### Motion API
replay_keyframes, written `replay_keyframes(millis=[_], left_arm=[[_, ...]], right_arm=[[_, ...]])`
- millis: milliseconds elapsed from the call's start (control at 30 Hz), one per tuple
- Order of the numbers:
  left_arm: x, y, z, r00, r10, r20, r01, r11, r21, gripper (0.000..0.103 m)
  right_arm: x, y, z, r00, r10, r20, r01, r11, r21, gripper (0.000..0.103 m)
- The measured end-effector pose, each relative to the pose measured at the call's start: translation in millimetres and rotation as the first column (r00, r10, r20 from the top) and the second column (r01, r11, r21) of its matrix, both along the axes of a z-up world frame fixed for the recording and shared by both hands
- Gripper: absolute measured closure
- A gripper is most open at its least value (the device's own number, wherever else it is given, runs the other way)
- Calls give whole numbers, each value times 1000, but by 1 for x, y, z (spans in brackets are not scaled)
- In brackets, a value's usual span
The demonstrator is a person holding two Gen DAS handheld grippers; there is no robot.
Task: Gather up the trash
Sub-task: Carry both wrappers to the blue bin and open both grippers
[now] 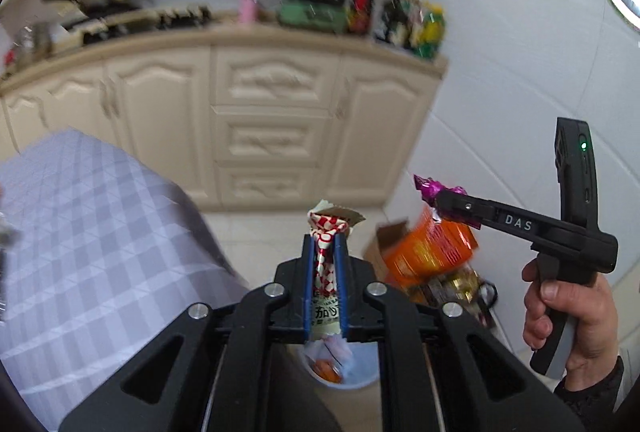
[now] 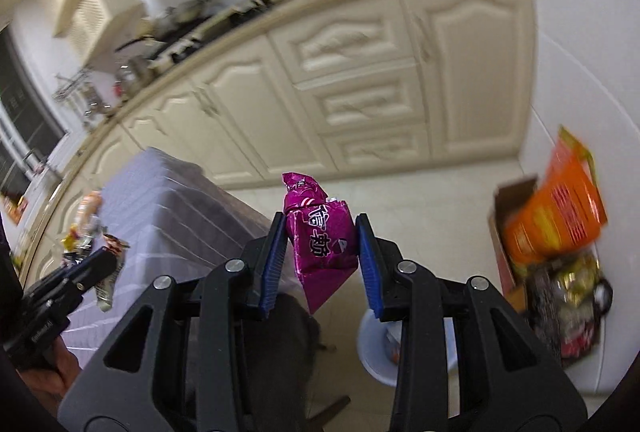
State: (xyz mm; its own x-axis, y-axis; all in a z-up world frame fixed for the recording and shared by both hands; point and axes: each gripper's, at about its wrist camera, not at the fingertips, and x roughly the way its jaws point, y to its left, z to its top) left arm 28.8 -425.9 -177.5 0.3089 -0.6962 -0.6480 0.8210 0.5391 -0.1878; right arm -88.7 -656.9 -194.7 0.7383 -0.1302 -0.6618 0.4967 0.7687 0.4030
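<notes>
Both grippers clamp wrappers: left gripper (image 1: 325, 232) a red-checked wrapper (image 1: 326, 228), right gripper (image 2: 320, 232) a purple wrapper (image 2: 320, 236); the bin (image 2: 372, 360) waits below, more litter (image 2: 86, 228) remains on the table (image 2: 168, 192)

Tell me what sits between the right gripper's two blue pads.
A crumpled purple wrapper fills the gap, pinched by the right gripper; the right wrist view shows it plainly. Beneath, on the floor, stands a pale bin.

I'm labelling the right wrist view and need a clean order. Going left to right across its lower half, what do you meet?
Left gripper holding a wrapper → checked tablecloth → right gripper shut on the purple wrapper → white bin → cardboard box with the orange package.
</notes>
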Motion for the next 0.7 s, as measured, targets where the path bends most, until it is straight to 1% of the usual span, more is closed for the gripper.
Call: replay_keyframes(millis=[100,133,200,300,467,567,600,667,700], left_arm=[[-6,-29,-35,997,-38,-63,41,998,52,94],[-9,-40,-49,995,-53,-88,60,995,74,94],[-12,-55,-69,991,-72,-114,85,990,110,94],[-14,-78,-104,980,-90,-175,119,979,165,94],[-12,-104,-146,961,-99,-258,158,963,218,94],[-11,-114,-165,947,-118,-298,192,954,231,92],[-7,-119,-172,940,-124,-319,207,948,242,89],[-3,-124,-180,938,-103,-332,196,945,261,72],[-2,-125,-182,939,-96,-331,189,946,262,46]], right_arm=[[-10,-16,-35,998,-29,-49,32,998,62,68],[-11,-18,-42,998,-34,-60,39,996,76,68],[-14,-26,-61,995,-48,-88,58,993,106,68],[-18,-36,-90,990,-66,-128,86,984,159,68],[-20,-44,-119,984,-81,-162,115,970,214,68],[-19,-49,-133,982,-81,-171,122,962,244,68],[-19,-51,-139,980,-82,-181,127,959,253,66],[-19,-55,-147,976,-99,-193,150,950,273,51],[-21,-56,-151,975,-112,-193,166,944,286,37]])
